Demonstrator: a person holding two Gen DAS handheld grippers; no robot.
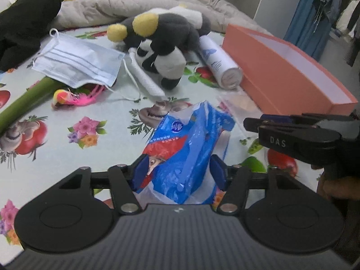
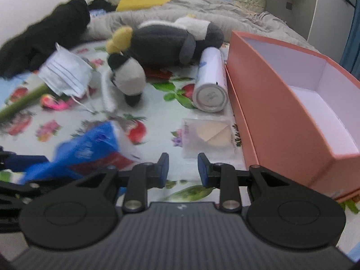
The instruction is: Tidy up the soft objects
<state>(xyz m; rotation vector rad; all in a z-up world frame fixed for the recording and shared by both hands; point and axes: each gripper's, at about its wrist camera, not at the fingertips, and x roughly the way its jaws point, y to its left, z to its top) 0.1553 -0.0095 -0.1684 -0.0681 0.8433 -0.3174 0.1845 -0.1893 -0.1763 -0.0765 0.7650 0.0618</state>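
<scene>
Blue and red plastic wraps the tissue pack [image 1: 180, 148], which sits between the left gripper [image 1: 178, 172] jaws, clamped, its long axis running away from them toward the pink box [image 1: 290, 76]. The right gripper [image 2: 182, 168] hangs nearer the box, jaws apart and empty, over the flowered bed sheet [image 2: 157, 130].

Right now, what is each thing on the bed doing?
Tissue pack: between the left gripper pads, held.
Right gripper: open, holding nothing.
Box: open, looks empty inside.
Bottle: lying on its side.
Panda: lying down.
Mask: loose, partly over the green stem.
Sponge bag: flat on the sheet.
</scene>
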